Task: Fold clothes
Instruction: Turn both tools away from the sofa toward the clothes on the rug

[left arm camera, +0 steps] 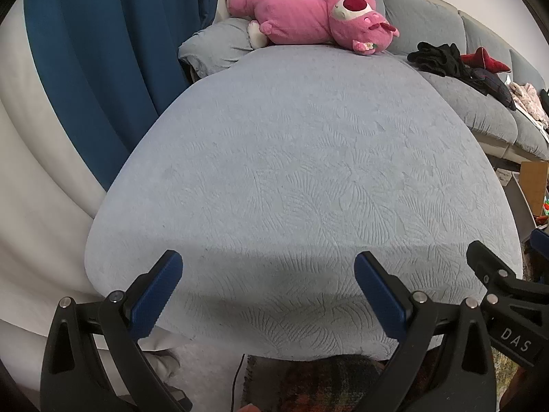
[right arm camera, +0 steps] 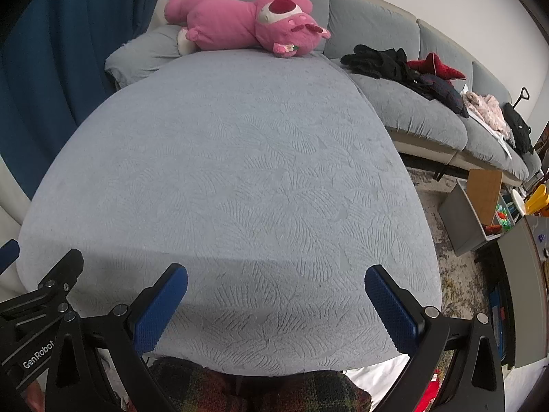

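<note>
Hovering at the bottom of each wrist view, both grippers stand with their blue-padded fingers spread wide and nothing between them. The left gripper [left arm camera: 267, 295] hangs over the near edge of a grey-blue sofa chaise [left arm camera: 291, 171], its pads above the shadowed front strip of the cushion; at the lower right of that view part of the right gripper [left arm camera: 494, 281] shows beside it. The right gripper [right arm camera: 276, 304] sits likewise over the chaise's [right arm camera: 240, 171] front edge, with the other gripper's black frame at the lower left. Below the fingers in both views lies a dark plaid fabric [right arm camera: 260, 388] at the very bottom edge.

Across the middle of each frame the leaf-patterned cushion is bare. At its far end, top centre, a pink plush toy [left arm camera: 308, 17] lies on its side against the backrest. The clothes to fold are on the sofa seats at the upper right: a black garment [right arm camera: 381, 60], then a dark red piece [right arm camera: 435, 67], a dark navy piece [right arm camera: 442, 94] and a pale floral piece [right arm camera: 487, 110], well apart from both grippers. A blue curtain [left arm camera: 109, 51] fills the upper left.
</note>
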